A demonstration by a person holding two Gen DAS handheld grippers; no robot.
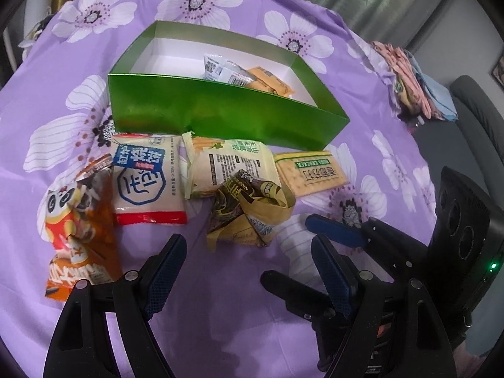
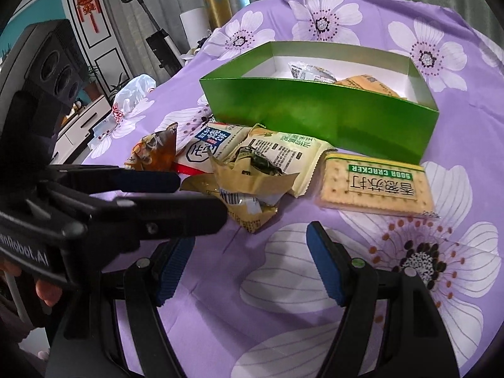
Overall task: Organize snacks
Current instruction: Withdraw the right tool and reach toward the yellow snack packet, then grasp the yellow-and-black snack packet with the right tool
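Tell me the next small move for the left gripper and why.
Probably ease the left gripper forward and close on the crumpled tan packet. It is open, holds nothing, and that packet lies just ahead of its fingers on top of the row, outside the green box, which already holds a few snacks.

Box [image 1: 220, 110] behind row of snack packets [image 1: 148, 176]; two packets [image 1: 267, 82] inside; cracker pack [image 1: 312, 173] rightmost.

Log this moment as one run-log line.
left gripper open, empty | right gripper open, empty | two packets in green box | five outside
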